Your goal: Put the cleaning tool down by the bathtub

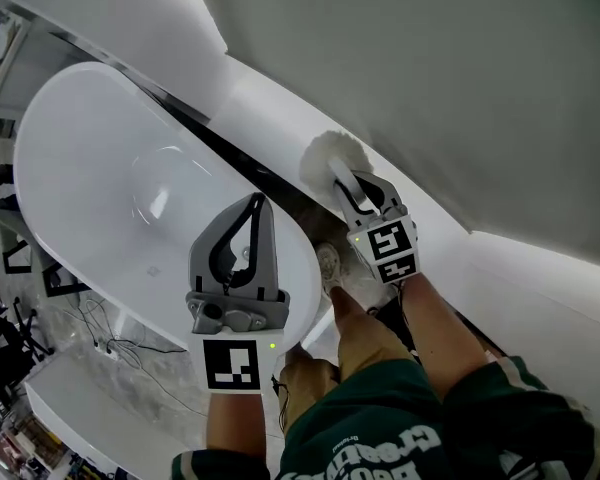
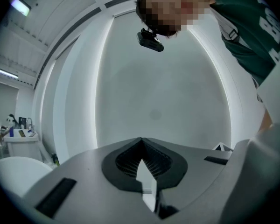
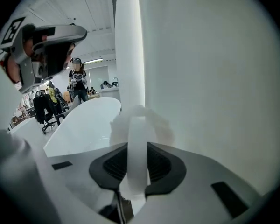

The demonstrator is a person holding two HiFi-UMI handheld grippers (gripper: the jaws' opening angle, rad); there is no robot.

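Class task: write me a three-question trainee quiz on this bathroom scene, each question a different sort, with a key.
1. True or false: the left claw holds the cleaning tool.
2. Which one grips the tool's white handle: A the left claw, B the right claw?
3. Fill in: the left claw's jaws stand ____, with nothing between them.
Key: 1 false; 2 B; 3 together.

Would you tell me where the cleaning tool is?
Head view, right of centre: the cleaning tool is in the right gripper, fluffy head over the ledge beside the bathtub.
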